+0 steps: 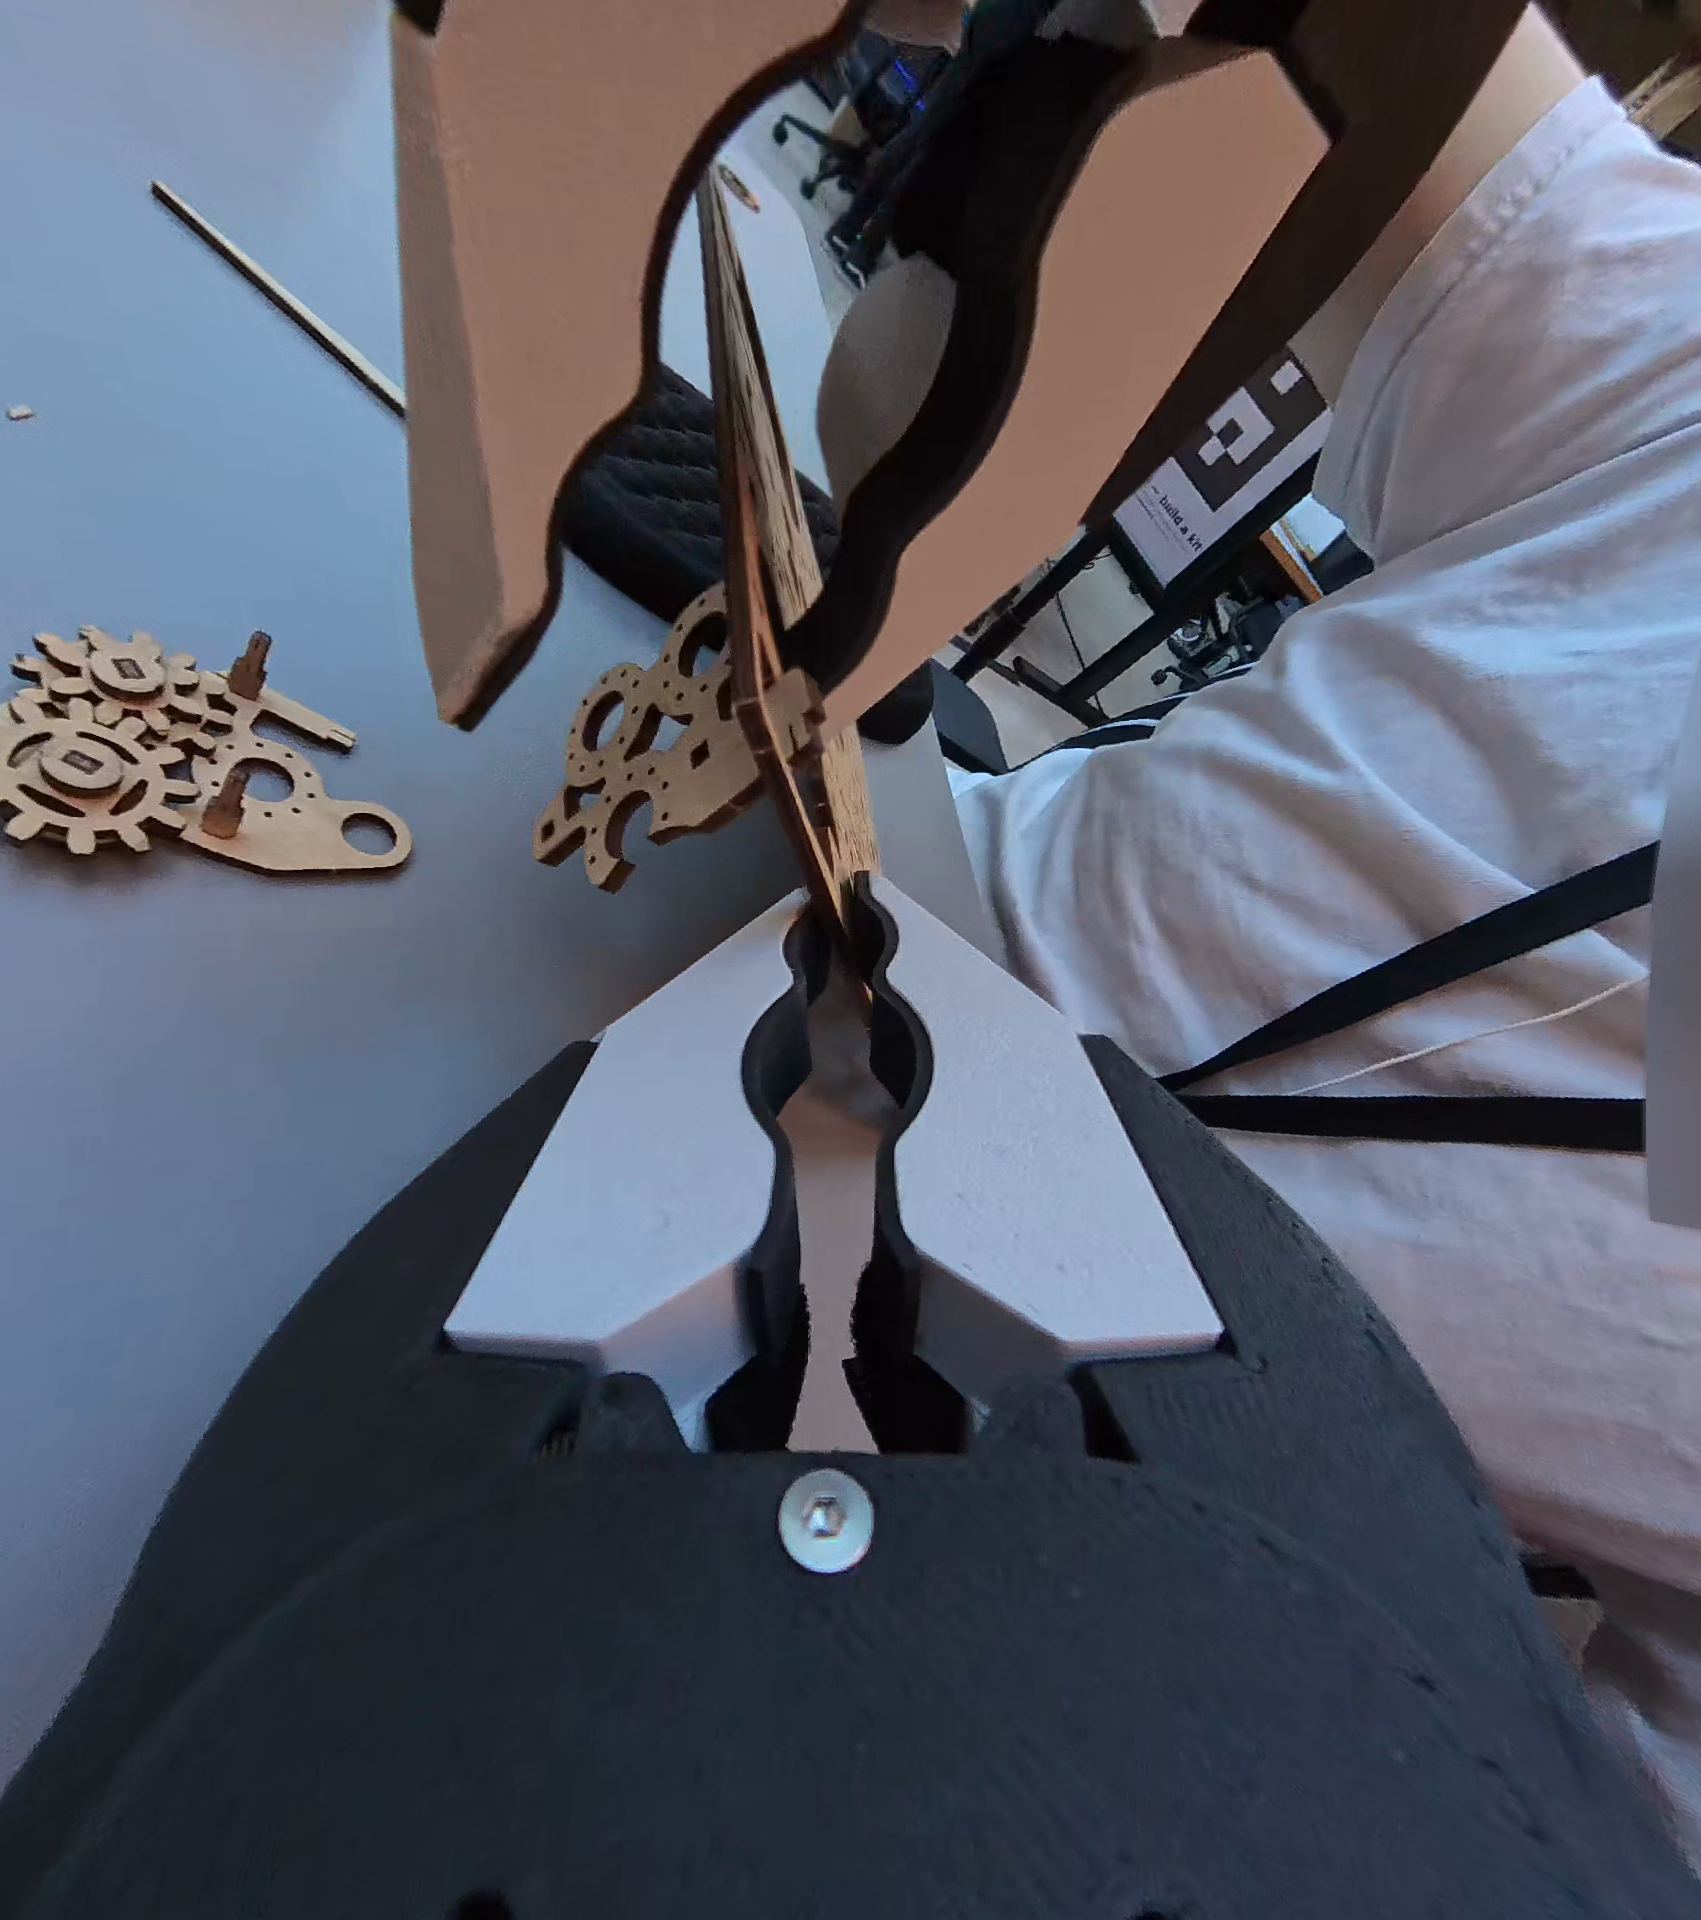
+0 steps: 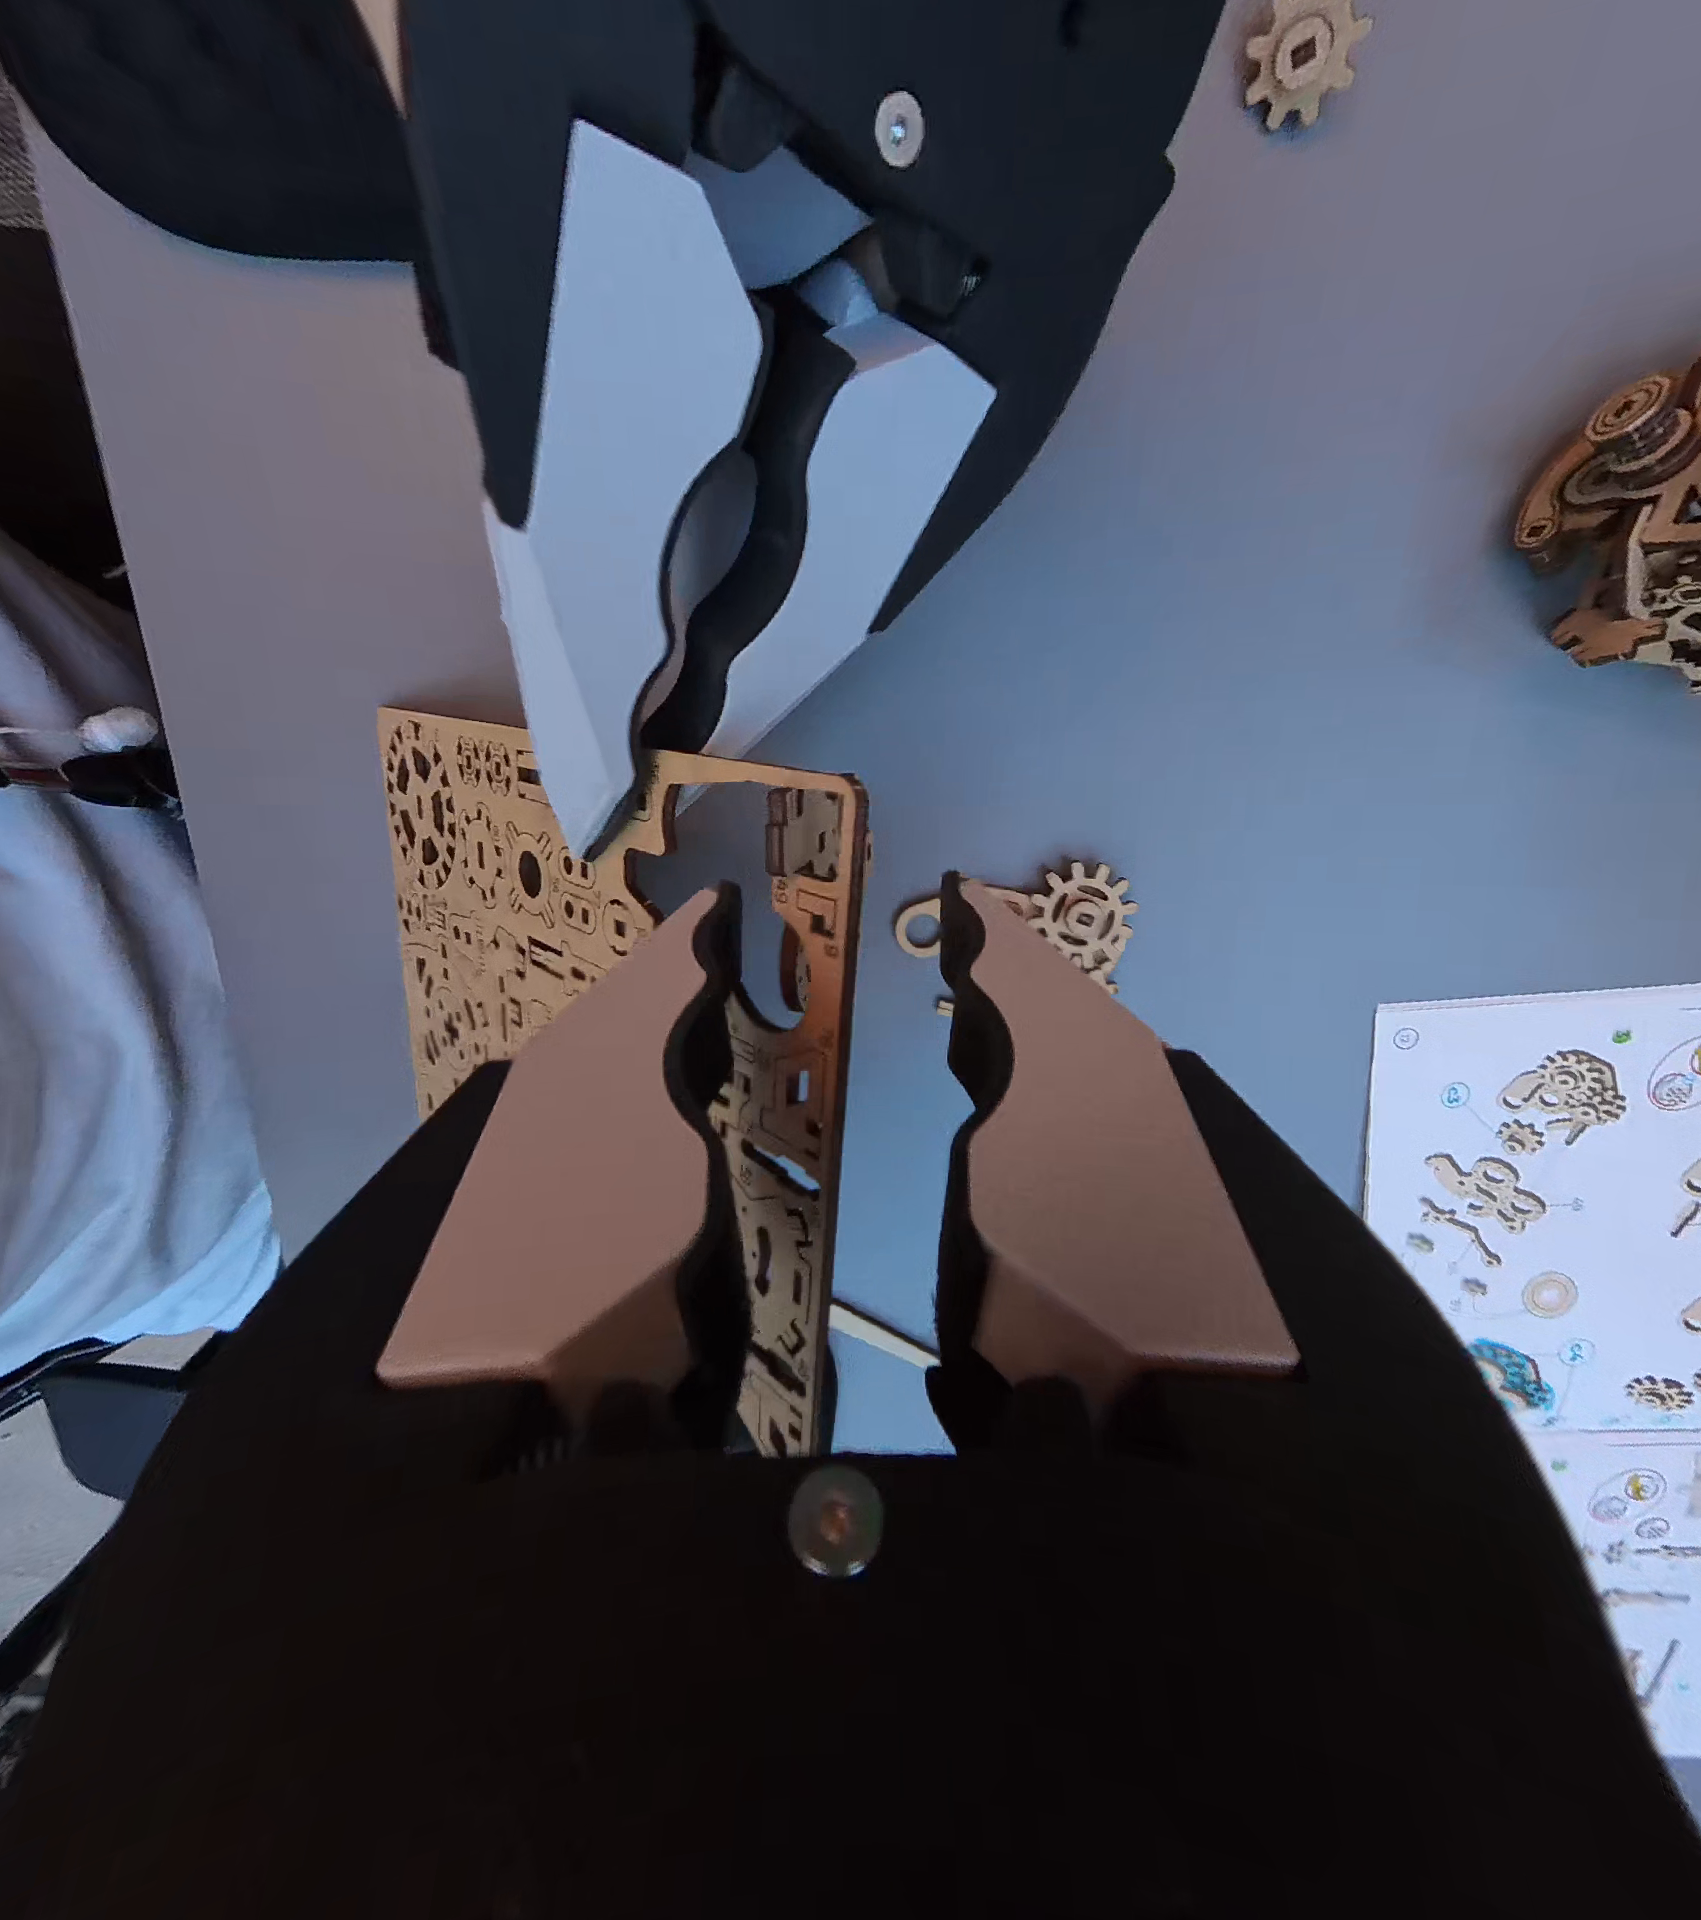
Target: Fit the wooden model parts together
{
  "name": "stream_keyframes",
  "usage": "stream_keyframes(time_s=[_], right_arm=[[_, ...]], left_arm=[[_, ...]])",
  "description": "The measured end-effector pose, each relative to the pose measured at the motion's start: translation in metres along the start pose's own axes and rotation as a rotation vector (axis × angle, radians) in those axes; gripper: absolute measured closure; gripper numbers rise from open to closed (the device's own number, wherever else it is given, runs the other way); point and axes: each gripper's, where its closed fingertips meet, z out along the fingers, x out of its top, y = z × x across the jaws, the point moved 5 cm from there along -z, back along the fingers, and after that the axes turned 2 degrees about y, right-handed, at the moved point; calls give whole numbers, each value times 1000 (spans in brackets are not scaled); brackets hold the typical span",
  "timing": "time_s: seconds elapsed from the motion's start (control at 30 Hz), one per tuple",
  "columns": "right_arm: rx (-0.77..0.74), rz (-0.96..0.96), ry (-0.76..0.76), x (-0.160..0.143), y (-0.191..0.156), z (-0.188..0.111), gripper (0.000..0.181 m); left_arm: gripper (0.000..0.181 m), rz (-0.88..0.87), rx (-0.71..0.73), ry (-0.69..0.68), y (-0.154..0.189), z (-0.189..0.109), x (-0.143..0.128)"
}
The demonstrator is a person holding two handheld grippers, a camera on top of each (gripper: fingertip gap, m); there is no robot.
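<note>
My left gripper (image 1: 841, 904) has white fingers and is shut on the edge of a laser-cut wooden parts sheet (image 1: 763, 499), held up off the grey table and seen edge-on. In the right wrist view the sheet (image 2: 493, 935) faces me, with the left gripper (image 2: 633, 810) pinching its top edge. My right gripper (image 2: 835, 904) has tan fingers and is open. The sheet's right strip stands between them, close to the left finger and not clamped. The right gripper also shows in the left wrist view (image 1: 659, 696).
A gear assembly on a wooden plate (image 1: 171, 769) (image 2: 1074, 925) lies on the table, with a perforated wooden piece (image 1: 638, 758) and a thin stick (image 1: 274, 296) nearby. A built wooden model (image 2: 1698, 520), a loose gear (image 2: 1303, 62) and instruction pages (image 2: 1594, 1247) lie right. A person's white shirt (image 1: 1448, 831) is close.
</note>
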Motion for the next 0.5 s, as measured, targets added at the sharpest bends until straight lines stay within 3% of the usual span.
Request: stream_keyframes(time_s=[0.07, 0.17, 0.33, 0.5], right_arm=[[63, -13, 24, 2, -8, -5, 141], [-3, -29, 48, -1, 1, -19, 137], [64, 116, 257, -3, 15, -47, 143], [149, 180, 288, -11, 13, -42, 150]], left_arm=[[180, -22, -12, 18, -2, -2, 1], [180, -47, -7, 30, -6, -5, 1], [180, -19, 6, 32, -6, -5, 2], [179, 6, 11, 23, -4, -2, 2]])
